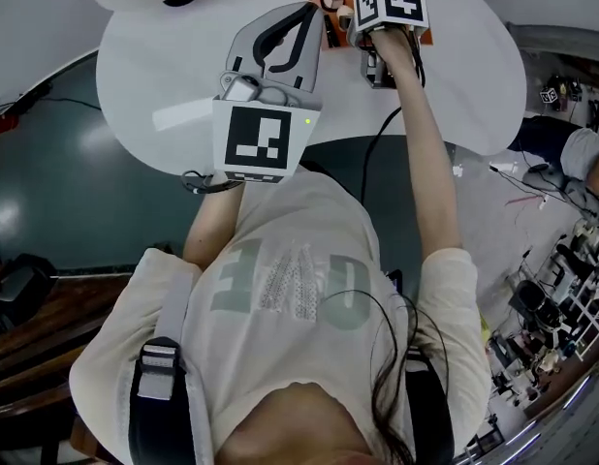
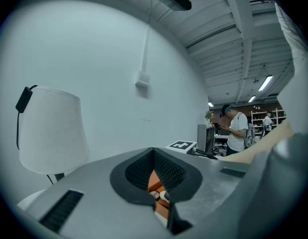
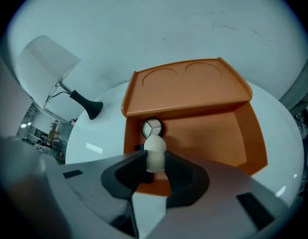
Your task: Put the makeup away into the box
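Holding a soft egg-shaped sponge (image 3: 155,151) tight, the right gripper (image 3: 155,161) points down over the open orange box (image 3: 209,128). The sponge hangs near a round case (image 3: 152,128) lying inside. I think this is the dropping-in step, so next the jaws must let go. The left gripper (image 2: 160,202) is closed on nothing. I count one box, one sponge and one case.

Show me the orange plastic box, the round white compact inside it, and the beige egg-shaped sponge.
orange plastic box (image 3: 214,133): right gripper view, bare inner floor.
round white compact (image 3: 152,128): right gripper view, its face.
beige egg-shaped sponge (image 3: 155,147): right gripper view, its rounded top.
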A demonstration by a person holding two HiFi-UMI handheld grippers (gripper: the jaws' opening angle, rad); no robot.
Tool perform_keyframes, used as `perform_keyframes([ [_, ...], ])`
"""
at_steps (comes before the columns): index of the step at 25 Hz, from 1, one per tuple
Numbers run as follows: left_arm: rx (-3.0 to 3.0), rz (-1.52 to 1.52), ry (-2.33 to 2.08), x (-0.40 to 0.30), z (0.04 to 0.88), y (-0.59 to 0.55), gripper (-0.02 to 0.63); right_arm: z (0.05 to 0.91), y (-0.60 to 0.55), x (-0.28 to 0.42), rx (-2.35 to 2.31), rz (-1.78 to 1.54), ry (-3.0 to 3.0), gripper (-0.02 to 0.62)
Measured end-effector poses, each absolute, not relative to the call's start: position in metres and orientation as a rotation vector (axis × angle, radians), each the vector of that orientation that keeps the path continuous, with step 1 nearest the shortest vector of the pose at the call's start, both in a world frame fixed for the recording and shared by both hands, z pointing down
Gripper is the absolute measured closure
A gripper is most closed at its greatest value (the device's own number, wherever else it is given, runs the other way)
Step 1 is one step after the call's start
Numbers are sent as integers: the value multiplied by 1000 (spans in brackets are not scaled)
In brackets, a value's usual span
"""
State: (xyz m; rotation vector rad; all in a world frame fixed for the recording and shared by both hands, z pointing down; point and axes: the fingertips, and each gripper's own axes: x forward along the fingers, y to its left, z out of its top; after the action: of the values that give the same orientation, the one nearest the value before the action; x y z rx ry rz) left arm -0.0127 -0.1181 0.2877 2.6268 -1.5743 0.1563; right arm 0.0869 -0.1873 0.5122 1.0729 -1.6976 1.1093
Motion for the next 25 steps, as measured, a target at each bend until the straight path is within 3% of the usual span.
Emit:
perform_keyframes([
  [14, 2590, 169, -1594, -25, 296, -119, 600, 537, -185, 97, 1093, 1162, -1634, 454],
  [20, 2607, 174, -1585, -20, 292, -119, 600, 526, -187, 93, 1123, 1195, -1730, 402],
  [25, 2631, 182, -1571, -15, 288, -118, 600, 497, -193, 89, 1185, 1154, -1836, 402],
])
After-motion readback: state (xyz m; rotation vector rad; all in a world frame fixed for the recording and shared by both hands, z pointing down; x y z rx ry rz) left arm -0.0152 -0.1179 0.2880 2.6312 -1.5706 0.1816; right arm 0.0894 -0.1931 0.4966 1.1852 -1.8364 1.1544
